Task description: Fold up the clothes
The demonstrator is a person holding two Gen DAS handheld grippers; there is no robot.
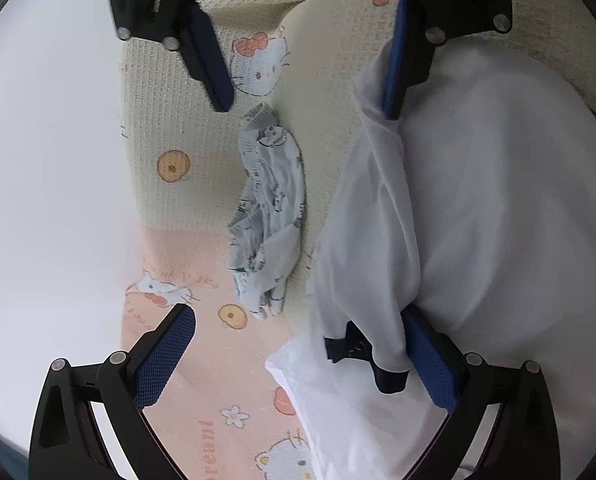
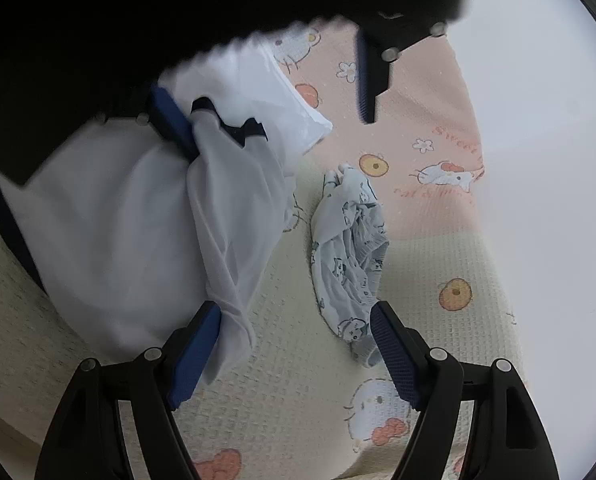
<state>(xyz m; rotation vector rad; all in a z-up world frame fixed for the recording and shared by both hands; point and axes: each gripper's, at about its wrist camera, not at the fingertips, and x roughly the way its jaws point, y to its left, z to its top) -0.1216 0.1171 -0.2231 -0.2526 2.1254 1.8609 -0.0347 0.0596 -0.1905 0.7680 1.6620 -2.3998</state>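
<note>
A white garment (image 1: pixel 478 208) with a dark navy trim (image 1: pixel 354 348) is bunched and stretched between my two grippers, which face each other. My left gripper (image 1: pixel 298 316) is wide open; the cloth drapes over its right finger (image 1: pixel 430 364) only. My right gripper (image 2: pixel 296 310) is also wide open, and the white garment (image 2: pixel 110 220) hangs against its left finger (image 2: pixel 196 356). Each gripper appears in the other's view: the right gripper (image 1: pixel 306 108) and the left gripper (image 2: pixel 278 136). Between them a small crumpled cartoon-print garment (image 1: pixel 270 208) (image 2: pixel 350 256) lies loose.
A waffle-weave blanket (image 1: pixel 170 120) (image 2: pixel 298 408) in cream and pink with cat prints covers part of a white table (image 1: pixel 46 160) (image 2: pixel 546 160). A dark blurred mass (image 2: pixel 98 20), unclear what, fills the upper left of the right wrist view.
</note>
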